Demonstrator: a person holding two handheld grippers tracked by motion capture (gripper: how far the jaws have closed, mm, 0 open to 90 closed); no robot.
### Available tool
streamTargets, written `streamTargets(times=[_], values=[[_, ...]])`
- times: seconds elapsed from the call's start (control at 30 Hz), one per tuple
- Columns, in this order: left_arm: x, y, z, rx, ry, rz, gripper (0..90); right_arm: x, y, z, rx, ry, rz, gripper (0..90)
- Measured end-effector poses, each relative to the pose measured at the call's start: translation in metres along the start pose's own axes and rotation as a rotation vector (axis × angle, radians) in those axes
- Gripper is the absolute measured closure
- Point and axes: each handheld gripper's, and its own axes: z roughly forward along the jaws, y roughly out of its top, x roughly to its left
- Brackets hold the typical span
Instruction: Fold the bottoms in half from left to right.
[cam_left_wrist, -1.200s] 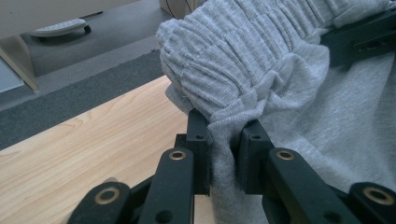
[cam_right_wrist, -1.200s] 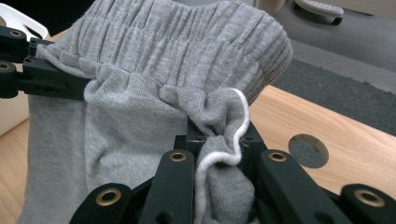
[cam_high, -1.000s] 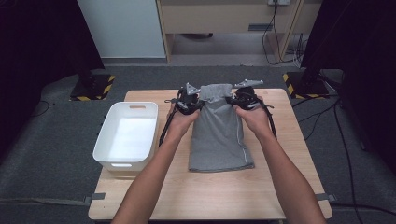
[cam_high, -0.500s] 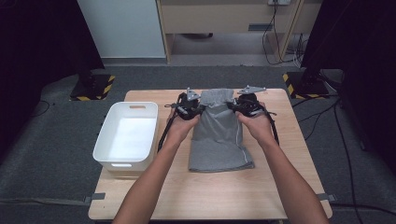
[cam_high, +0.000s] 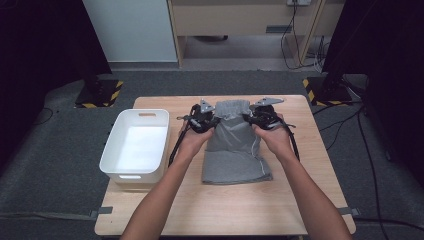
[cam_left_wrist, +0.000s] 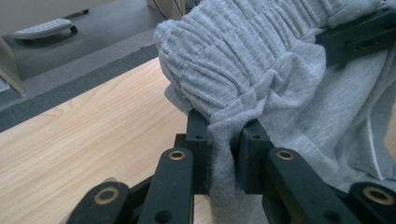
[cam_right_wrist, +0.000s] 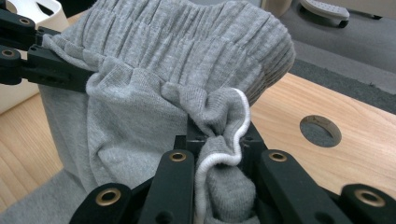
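Observation:
A grey garment (cam_high: 235, 145) with a ribbed elastic waistband and a white side seam lies on the wooden table (cam_high: 310, 195), its waistband end lifted at the far side. My left gripper (cam_high: 212, 120) is shut on the waistband's left side; in the left gripper view the grey garment (cam_left_wrist: 261, 79) is bunched between my left gripper's (cam_left_wrist: 225, 135) jaws. My right gripper (cam_high: 248, 119) is shut on the right side; in the right gripper view the grey garment (cam_right_wrist: 154, 70) and its white seam are pinched in my right gripper (cam_right_wrist: 219, 135).
A white plastic bin (cam_high: 136, 145) stands on the table's left part, beside the person's left forearm. A round hole (cam_right_wrist: 320, 130) is cut in the tabletop to the right of the garment. Cables trail from both grippers along the forearms.
Both hands have drawn slightly back toward the person with the waistband still pinched, and the right hand has sunk a little. The lower part of the garment stays flat.

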Motion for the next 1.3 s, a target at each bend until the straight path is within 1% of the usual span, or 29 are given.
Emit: streamTargets(times=[0.17, 0.53, 0.77, 0.97, 1.3], values=[[-0.001, -0.006, 0.000, -0.004, -0.007, -0.013, 77.4, 0.002, -0.004, 0.001, 0.001, 0.001, -0.008, 80.4], [-0.012, -0.016, -0.002, 0.000, -0.032, 0.020, 77.3, 0.006, -0.021, -0.005, 0.007, 0.003, -0.014, 80.4], [-0.012, -0.023, -0.004, 0.001, -0.041, 0.013, 77.3, 0.011, -0.024, -0.009, 0.012, 0.008, -0.032, 80.3], [-0.013, -0.026, -0.006, 0.005, -0.050, 0.013, 77.2, 0.015, -0.027, -0.011, 0.011, 0.012, -0.029, 80.2], [-0.017, -0.030, -0.006, 0.005, -0.063, 0.020, 77.0, 0.015, -0.034, -0.014, 0.022, 0.019, -0.026, 80.0]])
